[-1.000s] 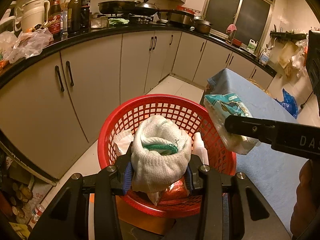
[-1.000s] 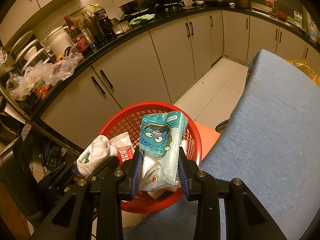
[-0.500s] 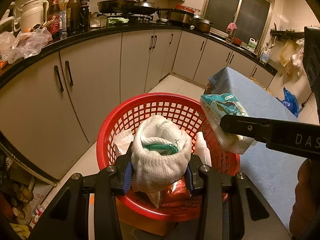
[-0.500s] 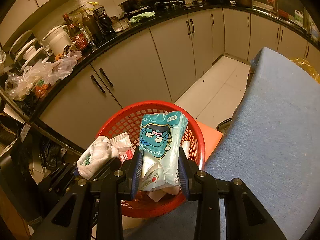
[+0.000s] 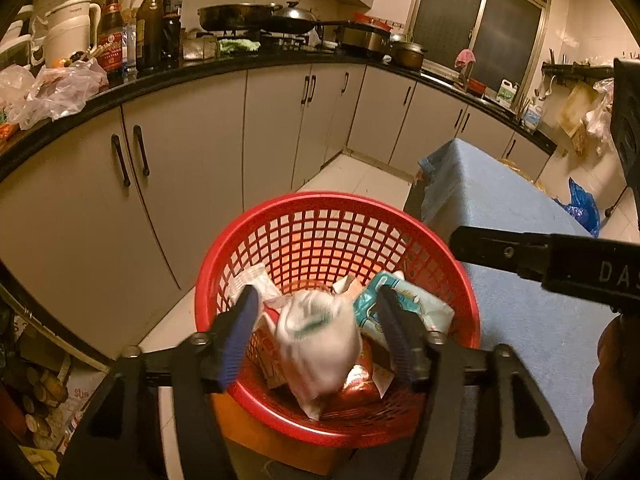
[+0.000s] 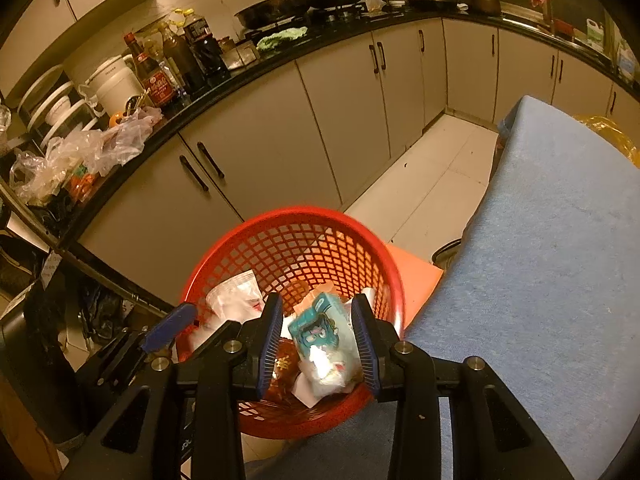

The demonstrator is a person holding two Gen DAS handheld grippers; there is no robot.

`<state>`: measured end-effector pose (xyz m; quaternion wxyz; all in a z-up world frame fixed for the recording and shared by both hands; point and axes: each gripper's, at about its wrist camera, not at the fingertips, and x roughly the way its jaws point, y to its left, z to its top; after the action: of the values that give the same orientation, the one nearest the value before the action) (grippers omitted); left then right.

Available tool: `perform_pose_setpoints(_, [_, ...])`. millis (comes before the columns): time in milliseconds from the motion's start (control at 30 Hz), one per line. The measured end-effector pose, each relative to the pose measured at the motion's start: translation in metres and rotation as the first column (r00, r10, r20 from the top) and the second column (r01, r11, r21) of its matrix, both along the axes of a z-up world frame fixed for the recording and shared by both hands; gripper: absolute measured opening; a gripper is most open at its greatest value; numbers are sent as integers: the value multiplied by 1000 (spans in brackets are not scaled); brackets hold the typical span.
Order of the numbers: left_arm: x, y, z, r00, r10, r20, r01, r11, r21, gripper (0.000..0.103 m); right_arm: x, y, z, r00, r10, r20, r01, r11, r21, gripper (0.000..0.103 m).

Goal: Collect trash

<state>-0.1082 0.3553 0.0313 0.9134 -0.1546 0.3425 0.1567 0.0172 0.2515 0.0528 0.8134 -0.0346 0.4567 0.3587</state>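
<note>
A red mesh basket (image 5: 336, 198) (image 6: 296, 212) stands below both grippers, beside a blue-covered table. My left gripper (image 5: 316, 300) is open and its jaws are opening. The white knit cloth (image 5: 320, 344), blurred, drops between them into the basket, touching neither pad. My right gripper (image 6: 317, 308) is also opening. The teal cartoon packet (image 6: 316, 332) (image 5: 424, 308) has left its pads and lies in the basket on other wrappers. One right finger (image 5: 500, 250) reaches over the basket's right rim.
The blue-covered table (image 6: 560, 280) runs along the right of the basket. Grey kitchen cabinets (image 5: 180, 184) curve behind it, under a black counter with bottles (image 5: 148, 28), pans and plastic bags. An orange surface (image 6: 412, 272) shows under the basket. A white wrapper (image 6: 236, 296) lies inside.
Both grippers opened. The white cloth fell from the left jaws and the teal packet from the right jaws, both down into the red basket. Neither hand shifted.
</note>
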Motion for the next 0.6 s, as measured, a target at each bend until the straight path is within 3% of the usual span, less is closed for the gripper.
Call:
perform_pose_setpoints(100, [-4, -6, 8, 1000, 9, 18, -10, 999, 45, 75, -1, -9, 7, 1000, -17, 23, 17, 1000, 7, 50])
perform_pose_setpoints(200, [-14, -12, 19, 997, 35, 62, -40, 997, 71, 81, -10, -24, 18, 995, -50, 90, 50, 999, 3, 63])
perform_pose_setpoints(300, [-27, -20, 29, 993, 67, 97, -78, 991, 108, 91, -23, -42, 28, 983, -71, 171, 73, 997, -9, 70])
perform_pose_setpoints(500, [-56, -58, 46, 980, 133, 148, -169, 948, 269, 102, -72, -101, 42, 910, -133, 392, 164, 985, -46, 84])
perform_pose_setpoints(600, [-67, -84, 51, 982, 116, 149, -162, 921, 355, 103, -97, -125, 43, 864, -167, 475, 221, 974, -59, 89])
